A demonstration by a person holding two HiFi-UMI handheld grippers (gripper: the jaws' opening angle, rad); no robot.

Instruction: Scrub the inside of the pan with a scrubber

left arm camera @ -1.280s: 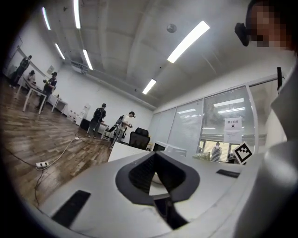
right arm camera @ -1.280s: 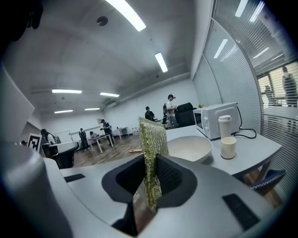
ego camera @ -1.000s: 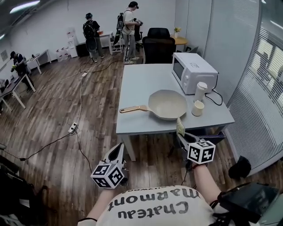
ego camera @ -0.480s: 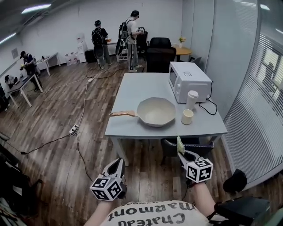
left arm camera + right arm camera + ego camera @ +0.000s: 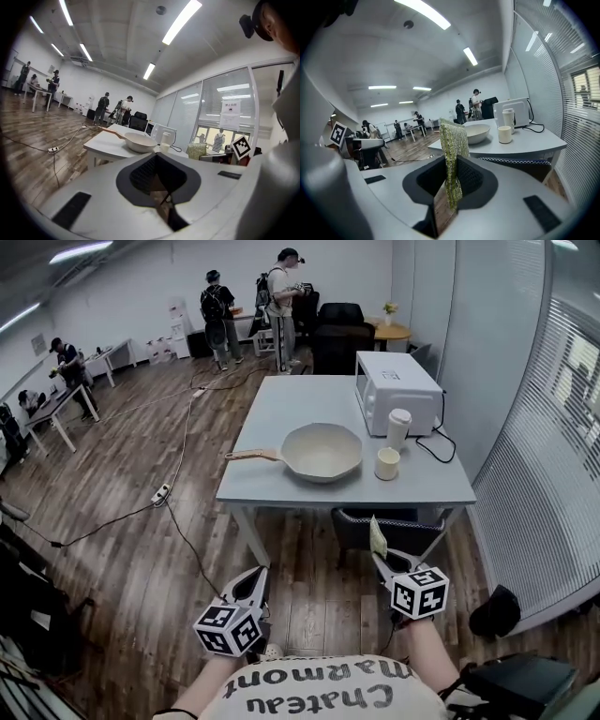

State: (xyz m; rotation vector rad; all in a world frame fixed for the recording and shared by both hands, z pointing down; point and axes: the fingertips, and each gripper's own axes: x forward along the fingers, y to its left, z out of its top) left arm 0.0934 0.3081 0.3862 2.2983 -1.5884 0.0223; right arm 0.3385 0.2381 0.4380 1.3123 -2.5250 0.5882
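A cream pan [image 5: 322, 451] with a wooden handle [image 5: 247, 455] rests on the grey table [image 5: 281, 488], also in the left gripper view [image 5: 139, 140] and the right gripper view [image 5: 476, 132]. Both grippers hang over the wooden floor, short of the table's front edge. My right gripper [image 5: 379, 556] is shut on a yellow-green scrubber [image 5: 377, 536], which stands upright between the jaws [image 5: 453, 154]. My left gripper [image 5: 253, 579] is shut with nothing in it [image 5: 158, 161].
On the table's right stand a white microwave [image 5: 398, 388], a lidded tall cup [image 5: 398, 427] and a small cup [image 5: 386, 463]. A dark chair [image 5: 384, 526] is tucked under the front edge. Cables and a power strip [image 5: 161, 493] lie on the floor at left. People [image 5: 281, 292] stand far back.
The table and pan now look farther off and more to the left. Both grippers sit lower in the head view, farther from the table's front edge, the scrubber still held.
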